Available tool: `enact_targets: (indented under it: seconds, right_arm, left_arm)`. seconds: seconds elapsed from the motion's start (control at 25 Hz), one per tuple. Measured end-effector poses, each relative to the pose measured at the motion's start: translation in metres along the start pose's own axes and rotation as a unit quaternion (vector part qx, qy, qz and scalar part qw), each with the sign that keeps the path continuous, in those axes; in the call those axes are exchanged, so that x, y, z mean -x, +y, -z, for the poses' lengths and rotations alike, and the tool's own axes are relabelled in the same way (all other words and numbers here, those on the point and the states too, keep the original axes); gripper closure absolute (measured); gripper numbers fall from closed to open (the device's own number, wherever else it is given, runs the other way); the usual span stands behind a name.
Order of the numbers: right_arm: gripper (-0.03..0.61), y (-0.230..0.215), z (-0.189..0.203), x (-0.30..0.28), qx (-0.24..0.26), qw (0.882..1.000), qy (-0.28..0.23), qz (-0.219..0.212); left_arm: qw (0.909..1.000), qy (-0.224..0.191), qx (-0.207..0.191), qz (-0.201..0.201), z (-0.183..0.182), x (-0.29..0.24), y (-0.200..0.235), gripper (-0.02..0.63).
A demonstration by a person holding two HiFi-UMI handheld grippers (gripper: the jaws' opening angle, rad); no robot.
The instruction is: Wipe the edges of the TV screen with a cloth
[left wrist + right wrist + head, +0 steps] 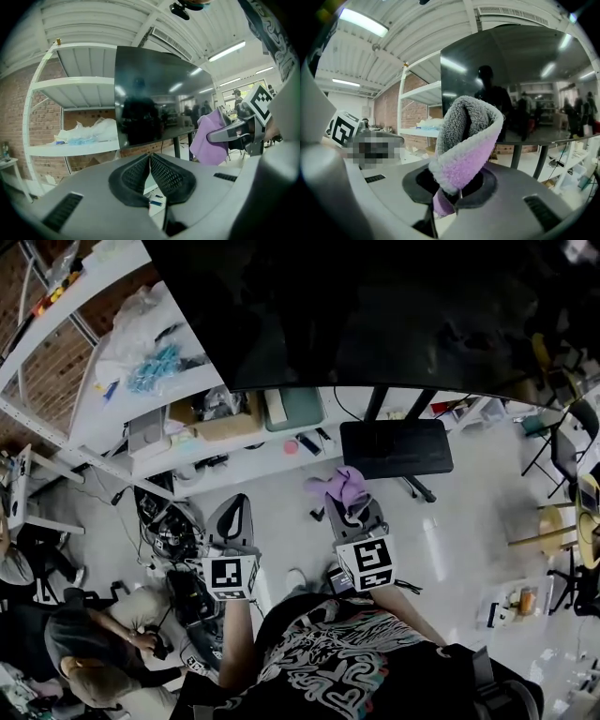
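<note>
A big dark TV screen (394,306) on a black stand (394,448) fills the top of the head view; it also stands ahead in the left gripper view as the TV screen (154,101) and in the right gripper view as the TV screen (525,84). My right gripper (349,498) is shut on a purple and grey cloth (464,140), which sticks up folded between the jaws; the cloth (343,486) is short of the screen's lower edge. My left gripper (234,512) is shut on nothing, its jaws touching, left of the right one. The cloth (211,136) shows at the right of the left gripper view.
A white shelf unit (122,381) with plastic bags, boxes and clutter stands left of the TV. Cables and gear lie on the floor at lower left (169,531), beside a seated person (84,652). A yellow stool (562,531) and chairs stand at the right.
</note>
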State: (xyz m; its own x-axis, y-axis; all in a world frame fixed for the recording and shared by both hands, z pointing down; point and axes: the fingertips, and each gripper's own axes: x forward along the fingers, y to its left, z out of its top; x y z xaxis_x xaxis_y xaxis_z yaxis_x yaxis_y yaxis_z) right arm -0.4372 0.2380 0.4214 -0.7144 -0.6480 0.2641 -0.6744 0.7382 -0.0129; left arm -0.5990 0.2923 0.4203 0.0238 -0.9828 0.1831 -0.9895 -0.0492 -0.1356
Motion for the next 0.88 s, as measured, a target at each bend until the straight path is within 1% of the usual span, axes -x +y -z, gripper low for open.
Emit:
enact_targets:
  seconds: [0.12, 0.28, 0.4, 0.56, 0.68, 0.88]
  right_arm:
    - [0.486, 0.001, -0.002, 0.004, -0.011, 1.000, 0.004, 0.015]
    - [0.486, 0.006, -0.006, -0.001, -0.010, 1.000, 0.003, 0.025]
    - [0.486, 0.012, -0.012, -0.004, -0.008, 1.000, 0.000, 0.026]
    - [0.486, 0.013, -0.016, -0.006, -0.010, 1.000, -0.002, 0.029]
    - [0.486, 0.014, -0.016, -0.008, -0.013, 0.999, 0.000, 0.031]
    - [0.486, 0.014, -0.017, -0.016, -0.016, 1.000, 0.000, 0.026]
  left_arm:
    - [0.9999, -0.009, -0.004, 0.014, -0.006, -0.003, 0.000, 0.591]
    - [0.9996, -0.011, 0.002, 0.024, -0.007, -0.004, 0.007, 0.591]
    - [0.9994, -0.011, 0.007, 0.031, -0.006, -0.004, 0.011, 0.591]
    - [0.9990, -0.024, 0.008, 0.038, -0.011, -0.009, 0.012, 0.591]
    - [0.9987, -0.026, 0.008, 0.044, -0.013, -0.012, 0.012, 0.591]
    - [0.9986, -0.031, 0.006, 0.042, -0.014, -0.018, 0.020, 0.591]
